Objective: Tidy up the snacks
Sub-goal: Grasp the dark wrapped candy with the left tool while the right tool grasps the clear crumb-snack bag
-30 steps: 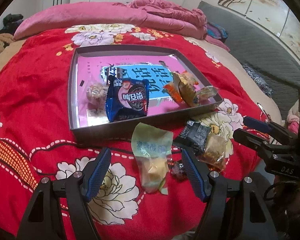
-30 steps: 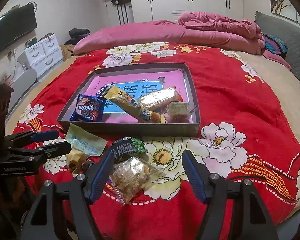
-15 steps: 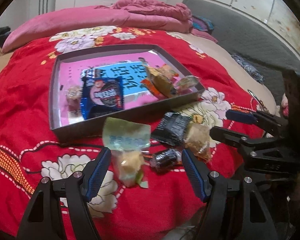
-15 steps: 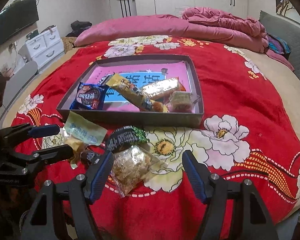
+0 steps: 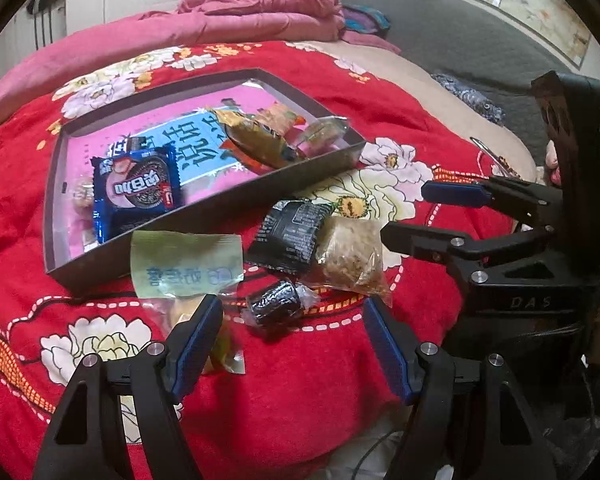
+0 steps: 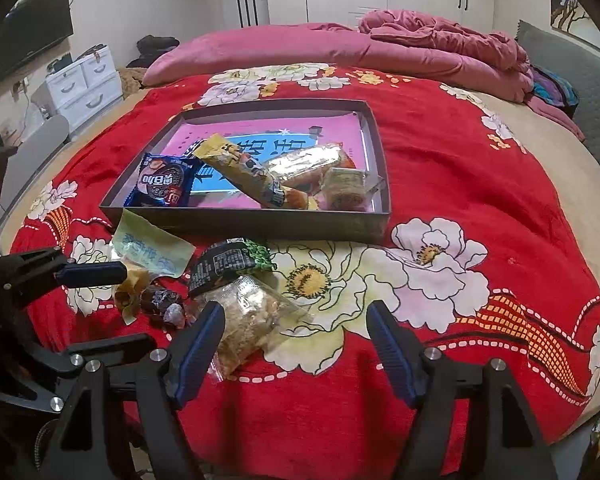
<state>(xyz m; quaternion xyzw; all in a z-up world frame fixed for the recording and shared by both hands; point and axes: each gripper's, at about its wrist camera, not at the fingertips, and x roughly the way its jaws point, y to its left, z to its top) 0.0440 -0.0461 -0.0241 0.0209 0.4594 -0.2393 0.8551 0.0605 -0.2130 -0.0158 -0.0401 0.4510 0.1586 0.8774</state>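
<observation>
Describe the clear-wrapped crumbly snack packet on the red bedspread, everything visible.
The clear plastic packet of tan crumbly snack is sealed, crinkled and glossy, its contents a lumpy beige block. It lies flat on the red floral bedspread, outside the shallow grey tray, on a white printed flower. The black-and-green foil packet borders its far end; whether they overlap is unclear. From the right wrist view it sits beside one finger of the open right gripper, unpinched.
</observation>
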